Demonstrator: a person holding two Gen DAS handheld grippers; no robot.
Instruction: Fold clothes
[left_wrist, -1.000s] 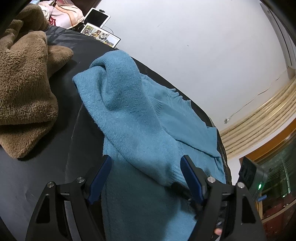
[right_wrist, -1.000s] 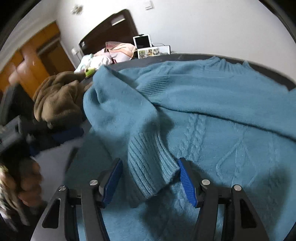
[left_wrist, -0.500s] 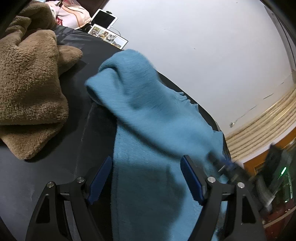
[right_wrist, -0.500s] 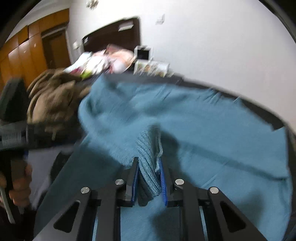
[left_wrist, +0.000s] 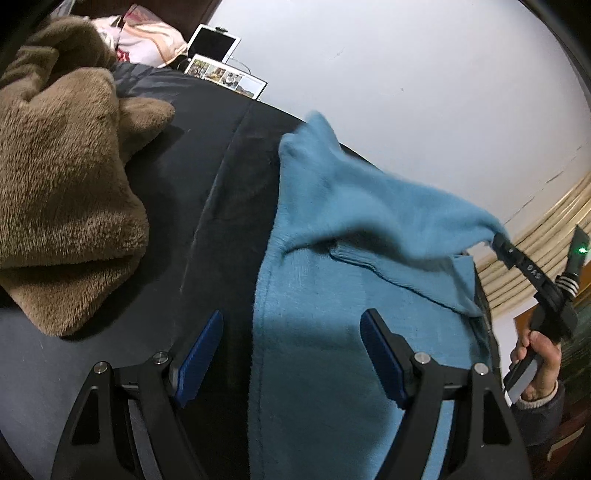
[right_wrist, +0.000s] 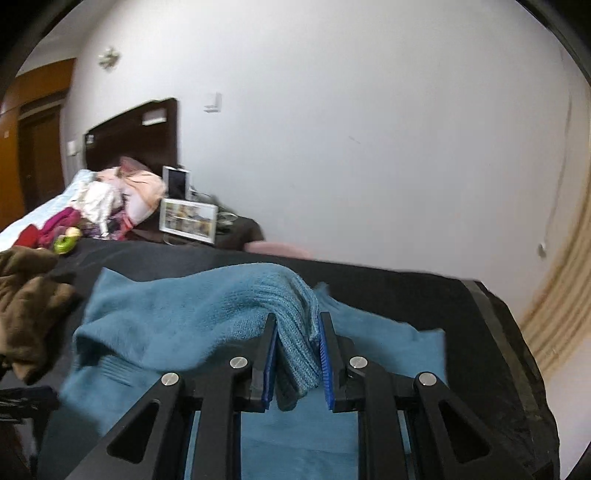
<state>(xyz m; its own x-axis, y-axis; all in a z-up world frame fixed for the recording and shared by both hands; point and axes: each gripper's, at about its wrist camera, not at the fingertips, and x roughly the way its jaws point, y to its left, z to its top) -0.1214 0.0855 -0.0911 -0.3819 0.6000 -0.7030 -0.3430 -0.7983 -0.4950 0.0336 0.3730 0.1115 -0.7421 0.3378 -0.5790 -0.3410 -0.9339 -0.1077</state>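
Across the dark table (left_wrist: 229, 155) lies your blue sweater (left_wrist: 332, 332), body flat, with one sleeve (right_wrist: 207, 314) lifted off it and stretched toward your right side. Your right gripper (right_wrist: 297, 354) has its jaws nearly shut on that sleeve's ribbed cuff (right_wrist: 295, 343), the knit bunched between the blue pads. Your left gripper (left_wrist: 291, 354) stands wide open and holds nothing, poised over the sweater's near edge without pinning it. That is the likely risk: with nothing weighing the body down, a pull on the sleeve could drag the whole sweater askew or ruck up the shoulder. The cuff is thick and springy, so it could also slide out of the pads. A brown fleece garment (left_wrist: 62, 192) sits near on the left, close enough to snag.
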